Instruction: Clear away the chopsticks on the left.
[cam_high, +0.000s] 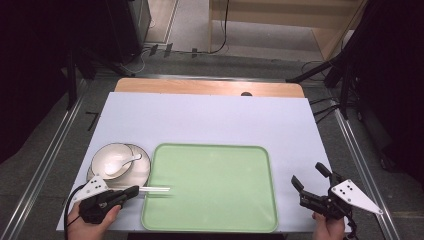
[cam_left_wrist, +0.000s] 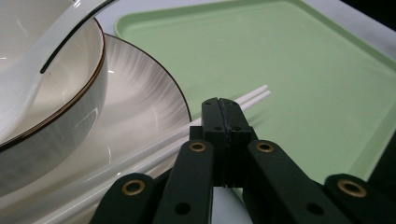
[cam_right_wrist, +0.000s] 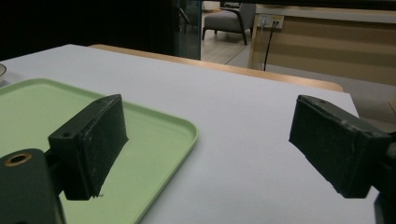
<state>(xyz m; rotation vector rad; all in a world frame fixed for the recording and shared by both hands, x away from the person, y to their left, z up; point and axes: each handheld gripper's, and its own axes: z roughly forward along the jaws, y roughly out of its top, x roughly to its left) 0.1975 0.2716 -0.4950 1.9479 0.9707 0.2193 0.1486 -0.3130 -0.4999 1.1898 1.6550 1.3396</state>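
A pale green tray (cam_high: 210, 185) lies at the near middle of the table. Left of it, a white bowl (cam_high: 112, 157) holding a white spoon (cam_high: 122, 164) stands on a white plate (cam_high: 144, 172). A pair of white chopsticks (cam_high: 156, 189) lies across the plate's rim and the tray's left edge. My left gripper (cam_high: 134, 190) is over them with its jaws pressed flat together (cam_left_wrist: 223, 105). The chopsticks (cam_left_wrist: 254, 95) run under the tips, and I cannot tell whether they touch. My right gripper (cam_high: 306, 172) stands open over the bare table, right of the tray (cam_right_wrist: 154, 135), with nothing between its jaws (cam_right_wrist: 208, 140).
The white table top (cam_high: 210, 117) stretches back to a wooden strip (cam_high: 210, 87) at its far edge. Metal rails run along both sides of the table. Cables and dark stands sit on the floor beyond.
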